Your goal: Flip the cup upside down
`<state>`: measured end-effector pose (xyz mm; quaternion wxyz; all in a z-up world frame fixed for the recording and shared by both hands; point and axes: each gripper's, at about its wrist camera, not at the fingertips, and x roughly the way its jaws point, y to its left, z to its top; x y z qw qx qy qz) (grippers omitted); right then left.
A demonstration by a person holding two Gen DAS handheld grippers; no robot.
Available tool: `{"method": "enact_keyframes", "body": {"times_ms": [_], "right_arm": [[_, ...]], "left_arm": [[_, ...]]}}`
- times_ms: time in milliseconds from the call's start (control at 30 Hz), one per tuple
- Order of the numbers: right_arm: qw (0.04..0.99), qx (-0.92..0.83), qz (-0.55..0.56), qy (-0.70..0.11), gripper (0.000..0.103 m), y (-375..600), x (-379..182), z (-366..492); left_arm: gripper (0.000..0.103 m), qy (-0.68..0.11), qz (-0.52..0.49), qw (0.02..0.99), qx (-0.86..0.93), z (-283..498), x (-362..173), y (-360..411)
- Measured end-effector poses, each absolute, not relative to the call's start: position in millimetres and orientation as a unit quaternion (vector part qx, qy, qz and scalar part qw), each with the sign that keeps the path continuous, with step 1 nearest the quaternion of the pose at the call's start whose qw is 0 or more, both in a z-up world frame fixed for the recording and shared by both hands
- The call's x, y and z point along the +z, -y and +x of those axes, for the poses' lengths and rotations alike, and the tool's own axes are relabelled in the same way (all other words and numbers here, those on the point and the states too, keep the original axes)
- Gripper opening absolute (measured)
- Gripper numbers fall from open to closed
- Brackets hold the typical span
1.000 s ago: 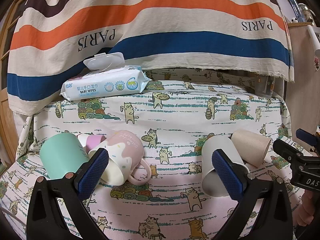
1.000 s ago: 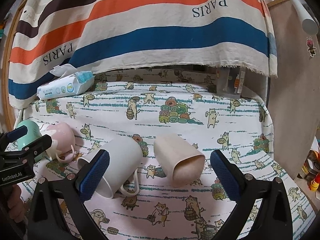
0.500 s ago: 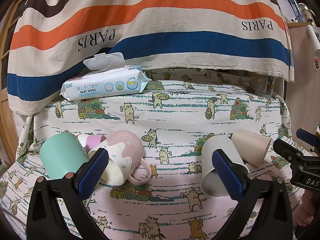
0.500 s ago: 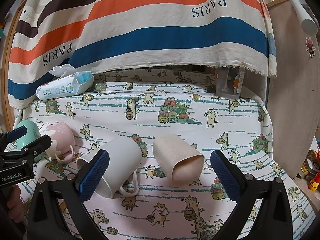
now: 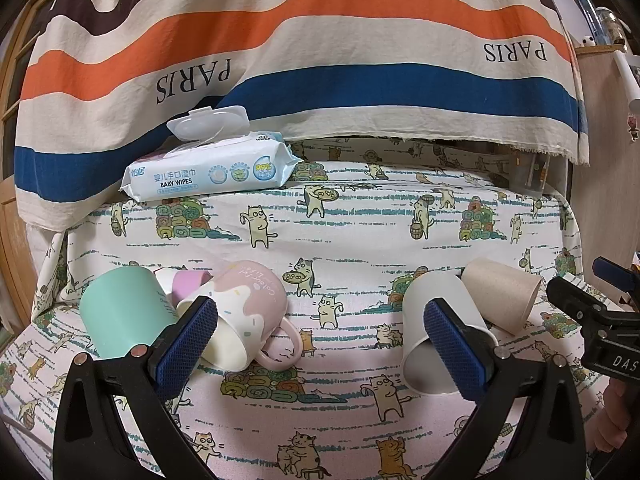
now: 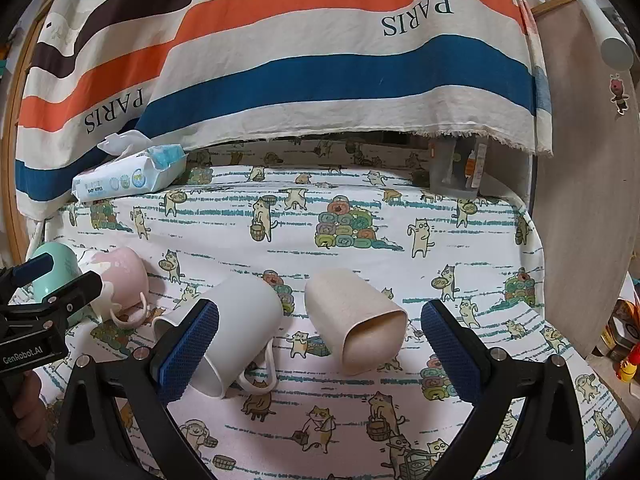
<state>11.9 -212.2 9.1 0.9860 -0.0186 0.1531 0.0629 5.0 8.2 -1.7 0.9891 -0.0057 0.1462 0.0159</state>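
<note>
Several cups lie on their sides on a cat-print cloth. In the left wrist view: a mint cup (image 5: 120,316), a pink mug (image 5: 244,312) with a handle, a small purple cup (image 5: 188,280) behind it, a white mug (image 5: 436,328) and a beige cup (image 5: 504,292). My left gripper (image 5: 320,348) is open and empty, above the cloth between the pink mug and the white mug. In the right wrist view, my right gripper (image 6: 320,344) is open and empty, with the white mug (image 6: 236,320) at its left finger and the beige cup (image 6: 356,316) between its fingers.
A pack of baby wipes (image 5: 208,168) with its lid open lies at the back left. A striped PARIS cloth (image 5: 320,60) hangs behind. A clear container (image 6: 456,172) stands at the back right beside a wooden panel (image 6: 588,200).
</note>
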Motion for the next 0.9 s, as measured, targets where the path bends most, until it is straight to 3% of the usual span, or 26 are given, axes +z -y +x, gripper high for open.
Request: {"method": "enact_keyframes", "body": {"times_ms": [433, 900], "right_arm": [[0.990, 0.043, 0.010, -0.132, 0.102, 228, 15, 6], [0.982, 0.061, 0.093, -0.150, 0.102, 264, 75, 38]], "left_arm": [[0.103, -0.125, 0.017, 0.991, -0.036, -11, 10, 2], [0.103, -0.245, -0.015, 0.967, -0.072, 31, 43, 33]]}}
